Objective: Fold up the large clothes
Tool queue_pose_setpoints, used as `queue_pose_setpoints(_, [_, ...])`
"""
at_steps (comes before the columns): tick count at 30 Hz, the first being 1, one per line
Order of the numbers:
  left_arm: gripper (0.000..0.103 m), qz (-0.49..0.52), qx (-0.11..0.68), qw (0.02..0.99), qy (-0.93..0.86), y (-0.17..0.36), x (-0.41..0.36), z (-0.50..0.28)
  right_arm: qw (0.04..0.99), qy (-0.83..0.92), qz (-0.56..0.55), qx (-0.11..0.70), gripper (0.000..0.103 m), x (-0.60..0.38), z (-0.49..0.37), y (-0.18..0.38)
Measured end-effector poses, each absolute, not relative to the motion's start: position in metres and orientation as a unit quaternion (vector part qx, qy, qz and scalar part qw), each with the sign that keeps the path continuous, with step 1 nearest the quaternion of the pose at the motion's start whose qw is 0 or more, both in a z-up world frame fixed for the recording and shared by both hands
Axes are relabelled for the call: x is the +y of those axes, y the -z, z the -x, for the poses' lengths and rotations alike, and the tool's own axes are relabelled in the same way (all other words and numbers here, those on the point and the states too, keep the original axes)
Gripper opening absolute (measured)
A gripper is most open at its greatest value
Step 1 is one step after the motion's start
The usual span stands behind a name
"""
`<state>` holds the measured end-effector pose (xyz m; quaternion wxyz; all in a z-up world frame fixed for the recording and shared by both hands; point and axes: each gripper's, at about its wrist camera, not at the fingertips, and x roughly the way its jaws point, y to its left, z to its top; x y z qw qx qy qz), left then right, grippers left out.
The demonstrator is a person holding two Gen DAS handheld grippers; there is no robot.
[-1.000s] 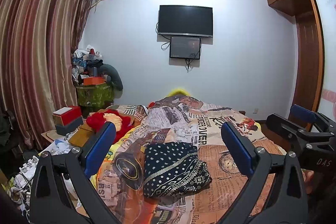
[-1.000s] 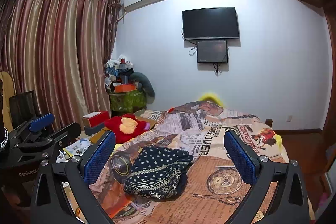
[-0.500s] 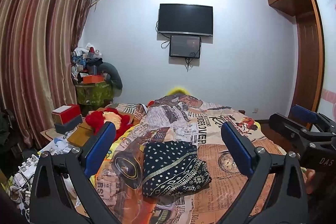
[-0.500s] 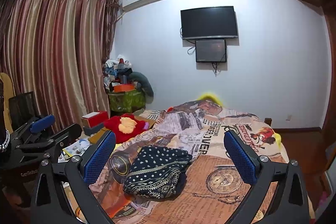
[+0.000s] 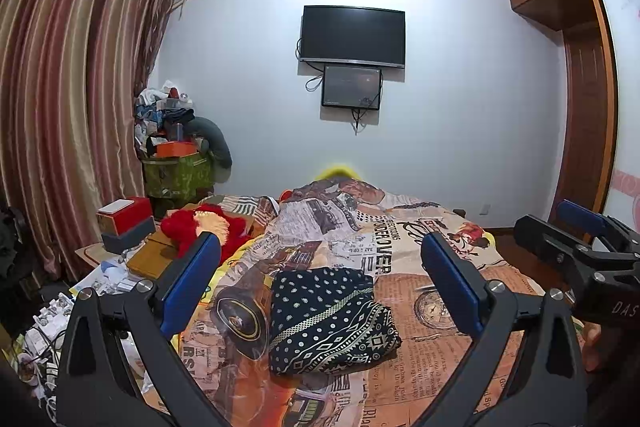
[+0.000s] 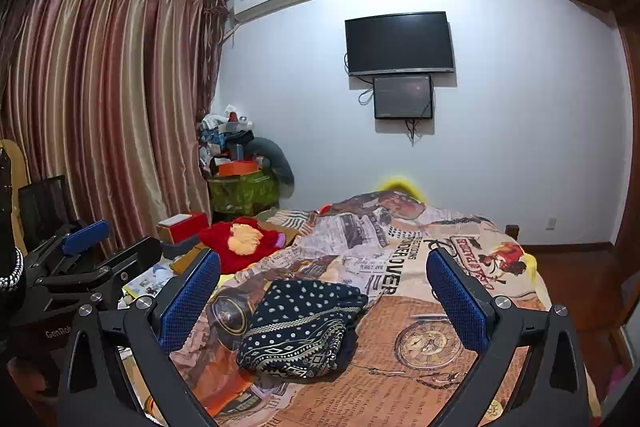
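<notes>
The left claw (image 5: pixel 320 287) is held level, its two blue-padded fingers (image 5: pixel 192 283) spread wide apart with nothing between them. The right claw (image 6: pixel 323 297) stands the same way, pads (image 6: pixel 456 301) far apart and gripping nothing. The two are held side by side: the right claw (image 5: pixel 580 251) shows at the right edge of the left wrist view, and the left claw (image 6: pixel 80 259) shows at the left edge of the right wrist view. Both point toward the far wall, raised and touching nothing.
</notes>
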<state>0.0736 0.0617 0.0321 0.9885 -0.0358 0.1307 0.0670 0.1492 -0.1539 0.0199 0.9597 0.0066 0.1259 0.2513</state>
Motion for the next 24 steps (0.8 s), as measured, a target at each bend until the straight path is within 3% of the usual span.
queue_pose_setpoints(24, [0.101, 0.035, 0.14, 0.989, -0.036, -0.0308, 0.0667, -0.0767, 0.96, -0.251, -0.007, 0.126, 0.103, -0.1557, -0.1495, -0.0205])
